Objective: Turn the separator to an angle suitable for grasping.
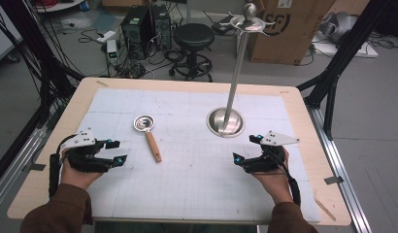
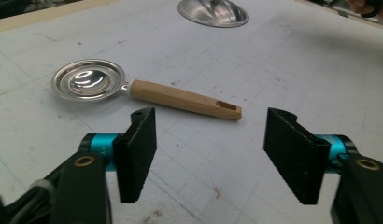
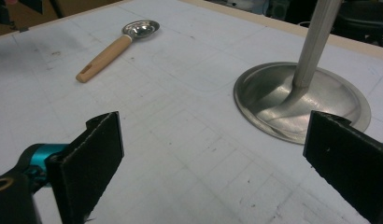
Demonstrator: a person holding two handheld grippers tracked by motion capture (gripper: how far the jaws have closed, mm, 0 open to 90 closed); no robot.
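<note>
Resting low over the gridded white mat [image 1: 197, 170], the left gripper [image 1: 117, 151] has its jaws spread wide with nothing between them, and the right gripper [image 1: 246, 148] is likewise agape and empty. Each is held in a hand, the left hand [image 1: 78, 170] and the right hand [image 1: 274, 177], with brown sleeves coming in from the near edge.

Just ahead of the left gripper, slightly toward the middle of the table, lies a small metal strainer [image 2: 88, 85] with a wooden handle [image 2: 185, 100]. It lies flat on the mat, bowl away from the person, the handle's end pointing back toward the near edge; nothing lies between it and the left gripper's jaws.

Close in front of the right gripper stands a metal stand [image 1: 236, 73], its round dished base [image 3: 273, 100] on the mat and its thin pole upright, topped by a knob and hooks. Strainer and stand base sit well apart.

Beyond the table [image 1: 56, 145] are a black stool [image 1: 193, 39], computer towers [image 1: 146, 24] and a cardboard box [image 1: 294, 29].
</note>
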